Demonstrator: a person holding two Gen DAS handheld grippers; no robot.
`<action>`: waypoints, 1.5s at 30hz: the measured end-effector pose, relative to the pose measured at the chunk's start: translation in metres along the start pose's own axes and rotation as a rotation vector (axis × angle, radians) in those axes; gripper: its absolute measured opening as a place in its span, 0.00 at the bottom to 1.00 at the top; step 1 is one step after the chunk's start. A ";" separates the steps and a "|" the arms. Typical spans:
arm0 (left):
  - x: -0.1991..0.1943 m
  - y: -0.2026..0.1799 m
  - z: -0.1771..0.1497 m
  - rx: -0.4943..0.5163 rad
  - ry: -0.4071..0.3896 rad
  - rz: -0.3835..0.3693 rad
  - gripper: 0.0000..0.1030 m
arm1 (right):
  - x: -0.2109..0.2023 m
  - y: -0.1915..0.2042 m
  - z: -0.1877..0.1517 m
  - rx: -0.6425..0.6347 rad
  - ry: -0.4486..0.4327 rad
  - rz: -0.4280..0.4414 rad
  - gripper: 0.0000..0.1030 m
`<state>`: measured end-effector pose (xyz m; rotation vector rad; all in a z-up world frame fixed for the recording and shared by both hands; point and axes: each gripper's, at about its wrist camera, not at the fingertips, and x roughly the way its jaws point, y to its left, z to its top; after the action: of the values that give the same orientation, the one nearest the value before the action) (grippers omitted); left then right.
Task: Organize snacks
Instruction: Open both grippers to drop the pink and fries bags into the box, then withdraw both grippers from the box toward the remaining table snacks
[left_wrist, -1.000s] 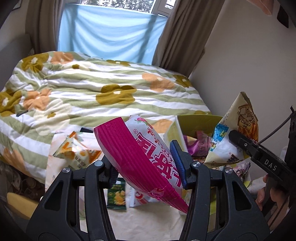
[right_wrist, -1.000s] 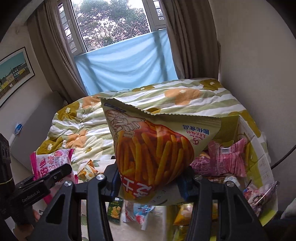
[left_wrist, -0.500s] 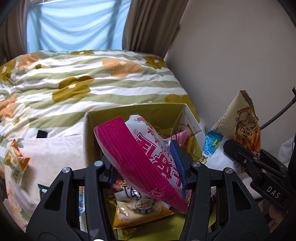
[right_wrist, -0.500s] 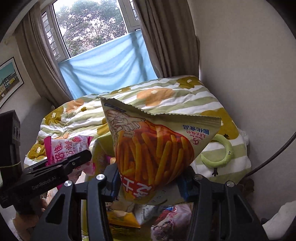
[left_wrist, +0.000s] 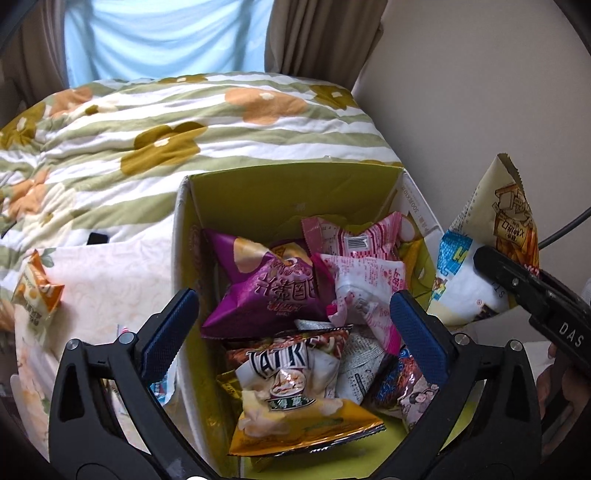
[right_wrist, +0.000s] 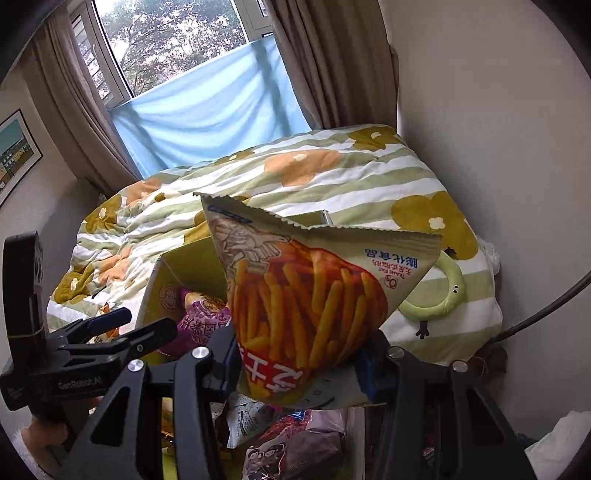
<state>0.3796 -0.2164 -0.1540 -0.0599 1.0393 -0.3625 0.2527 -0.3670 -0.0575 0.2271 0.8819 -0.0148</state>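
Jaws, left: left gripper (left_wrist: 293, 325) has just sprung wide, its blue ribbed pads (left_wrist: 168, 330) splayed to either side at the bottom of its own view, nothing between them.
Jaws, right: right gripper (right_wrist: 299, 363) is pinching the crinkly orange fry-stick snack bag (right_wrist: 314, 295), centre of its view; the same bag shows at the right edge of the left view.
Just changed: the glossy pink-and-white snack packet (left_wrist: 364, 291) that sat in the left jaws a moment ago now lies in the open yellow-green cardboard box (left_wrist: 295, 188), mid-frame, and the view has swung from the bed onto the box.
Meaning: one more snack looks put away; the fry-stick bag seems next, since it hangs over the box's right rim.
Still out: a small orange foil packet (left_wrist: 37, 291) on the pale cloth, left edge of the left view.
Textures: puffy purple crisp bag (left_wrist: 267, 288) and gold-edged packet (left_wrist: 303, 417), slippery film heaped loosely; soft striped floral quilt (left_wrist: 166, 122) behind.
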 end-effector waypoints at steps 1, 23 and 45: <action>-0.004 0.001 -0.003 0.004 -0.001 0.007 0.99 | 0.000 0.002 0.002 -0.005 0.000 0.007 0.45; -0.044 0.040 -0.013 0.030 -0.045 0.147 0.99 | 0.049 0.063 0.032 -0.053 0.006 0.100 1.00; -0.142 0.059 -0.067 -0.005 -0.183 0.235 0.99 | -0.027 0.094 -0.007 -0.165 -0.056 0.143 1.00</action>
<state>0.2736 -0.1072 -0.0829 0.0250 0.8552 -0.1377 0.2397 -0.2763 -0.0231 0.1340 0.8044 0.1832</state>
